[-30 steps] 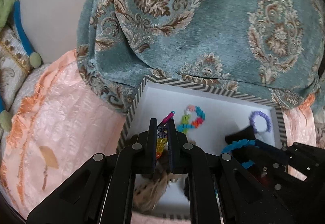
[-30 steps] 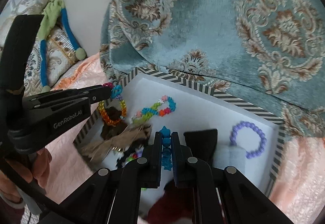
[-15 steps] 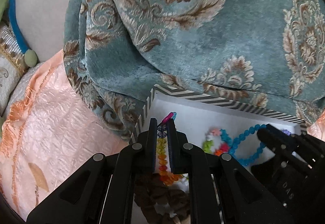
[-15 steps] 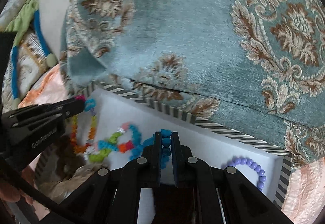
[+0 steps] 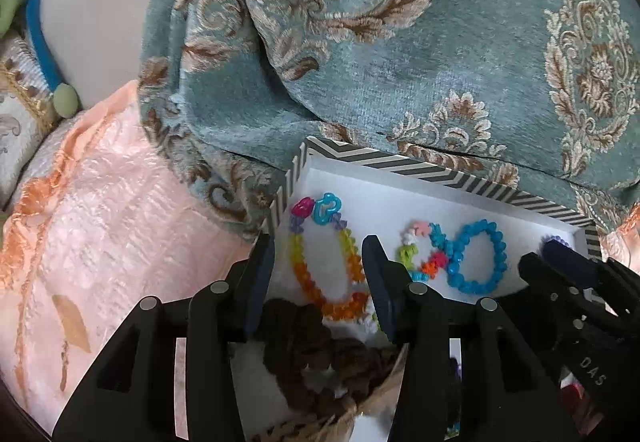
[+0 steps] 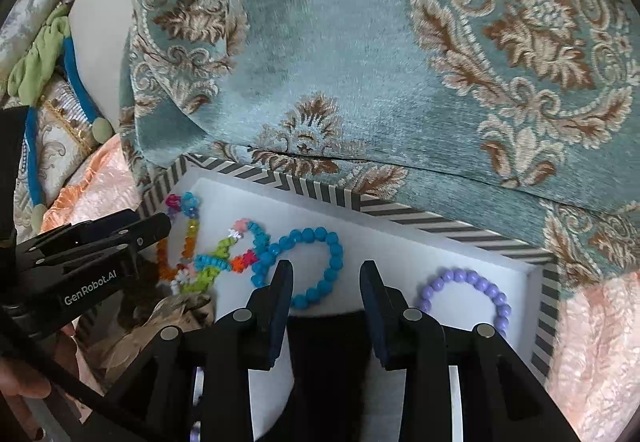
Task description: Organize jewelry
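Four beaded bracelets lie in the white, chevron-rimmed tray [image 6: 400, 207]: a rainbow one [image 5: 324, 262] between the spread left claw [image 5: 318, 278], a star-bead one [image 6: 224, 262], a round blue one [image 6: 308, 266] before the spread, empty right claw [image 6: 326, 294], a lilac one [image 6: 472, 294], with teal damask fabric [image 6: 360, 61] beyond.

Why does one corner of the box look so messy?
The bracelets lie in a neat row in the striped box: rainbow bracelet, mixed-colour bracelet, blue bracelet, purple bracelet. Only the near left corner looks untidy: a brown fuzzy scrunchie and something straw-coloured are heaped together, overlapping the rainbow bracelet's lower end.
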{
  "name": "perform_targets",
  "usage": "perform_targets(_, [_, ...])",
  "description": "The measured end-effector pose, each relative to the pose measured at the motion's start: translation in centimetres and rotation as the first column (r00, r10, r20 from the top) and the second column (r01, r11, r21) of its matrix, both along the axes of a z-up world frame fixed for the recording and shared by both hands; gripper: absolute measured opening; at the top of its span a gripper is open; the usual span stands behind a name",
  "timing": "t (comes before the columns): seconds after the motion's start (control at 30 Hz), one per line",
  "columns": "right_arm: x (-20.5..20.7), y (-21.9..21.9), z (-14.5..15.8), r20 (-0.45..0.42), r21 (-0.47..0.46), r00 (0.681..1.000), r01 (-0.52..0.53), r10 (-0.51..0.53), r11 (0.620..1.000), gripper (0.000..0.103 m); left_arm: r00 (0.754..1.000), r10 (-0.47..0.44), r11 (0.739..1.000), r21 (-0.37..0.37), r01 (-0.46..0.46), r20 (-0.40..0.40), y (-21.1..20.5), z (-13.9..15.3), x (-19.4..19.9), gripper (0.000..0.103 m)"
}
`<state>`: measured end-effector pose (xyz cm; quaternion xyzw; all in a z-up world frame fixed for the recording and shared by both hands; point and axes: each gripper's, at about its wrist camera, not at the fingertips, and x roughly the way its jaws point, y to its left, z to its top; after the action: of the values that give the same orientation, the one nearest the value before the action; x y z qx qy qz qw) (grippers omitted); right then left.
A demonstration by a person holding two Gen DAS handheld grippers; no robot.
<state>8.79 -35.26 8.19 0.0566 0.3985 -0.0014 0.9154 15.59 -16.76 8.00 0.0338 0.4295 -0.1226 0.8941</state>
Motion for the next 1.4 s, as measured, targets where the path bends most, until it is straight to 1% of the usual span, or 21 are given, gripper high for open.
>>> perform_targets(0.07, [-0.9, 0.0, 0.4, 0.014, 0.003, 1.0, 0.013, -0.013, 1.0, 0.039, 1.0, 0.002, 1.0, 0.004, -0.002, 0.014, 0.1, 0.4, -0.9, 0.045])
perform_targets(0.1, [-1.5, 0.0, 0.6, 0.019, 0.002, 1.0, 0.02, -0.02, 1.0, 0.04, 1.0, -0.001, 1.0, 0.006, 0.001, 0.018, 0.1, 0.6, -1.3, 0.045])
perform_targets(0.3, [-4.7, 1.1, 1.5, 0.044, -0.004, 0.998, 0.047, -0.047, 0.999, 0.041, 0.997, -0.024, 0.998, 0.059, 0.02, 0.072, 0.3, 2.3, -4.7, 0.045])
perform_targets(0.4, [-6.5, 1.7, 2.1, 0.053, 0.003, 0.996, 0.065, -0.066, 0.998, 0.041, 0.994, -0.038, 0.997, 0.072, 0.031, 0.104, 0.1, 3.1, -7.1, 0.045])
perform_targets(0.47, [-8.0, 2.2, 2.6, 0.062, 0.012, 0.996, 0.07, -0.071, 0.997, 0.042, 0.992, -0.045, 0.997, 0.071, 0.037, 0.117, 0.2, 3.6, -8.4, 0.045])
perform_targets(0.63, [-10.9, 3.4, 3.2, 0.071, -0.014, 0.994, 0.084, -0.083, 0.996, 0.044, 0.989, -0.043, 0.997, 0.063, 0.035, 0.143, 1.0, 4.4, -11.6, 0.045])
perform_targets(0.87, [-14.0, 3.7, 3.5, 0.069, 0.016, 0.991, 0.113, -0.114, 0.993, 0.044, 0.983, -0.024, 0.999, 0.052, 0.014, 0.181, 2.5, 5.8, -15.6, 0.045])
perform_targets(1.0, [-15.6, 4.4, 4.0, 0.077, 0.009, 0.99, 0.118, -0.118, 0.993, 0.045, 0.982, -0.012, 1.0, 0.03, 0.006, 0.19, 3.2, 6.6, -17.4, 0.045])
perform_targets(1.13, [-17.3, 5.2, 4.5, 0.094, -0.001, 0.989, 0.115, -0.114, 0.993, 0.054, 0.978, -0.004, 1.0, 0.019, 0.0, 0.209, 3.5, 7.4, -19.2, 0.045])
perform_targets(1.27, [-18.8, 5.5, 5.3, 0.117, 0.009, 0.985, 0.123, -0.123, 0.992, 0.055, 0.972, 0.003, 1.0, 0.027, -0.009, 0.236, 3.8, 8.1, -20.8, 0.045])
perform_targets(1.4, [-20.0, 5.6, 5.8, 0.131, 0.013, 0.982, 0.136, -0.137, 0.991, 0.055, 0.97, 0.011, 0.999, 0.027, -0.018, 0.244, 4.1, 8.4, -21.8, 0.045])
